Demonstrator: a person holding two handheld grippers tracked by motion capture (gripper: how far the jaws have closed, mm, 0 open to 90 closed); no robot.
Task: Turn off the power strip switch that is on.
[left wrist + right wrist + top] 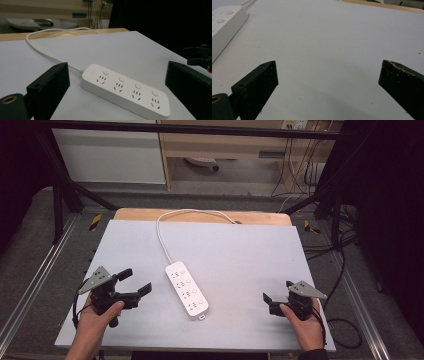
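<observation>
A white four-outlet power strip (187,288) lies flat near the middle of a pale grey tabletop (250,255), outlets and their round switch buttons facing up. Its white cord (165,232) loops away toward the far wooden edge, so the strip likely sits slack and free to be moved.

The left gripper (134,282) is held just left of the strip, near but not touching it. Its black jaws stand wide open and point at the strip, which sits between them in the left gripper view, probably lined up for a grasp across its body.

The right gripper (276,291) rests low near the right front of the tabletop, well apart from the strip. Its jaws are also spread wide and grip nothing; it appears to be waiting.
</observation>
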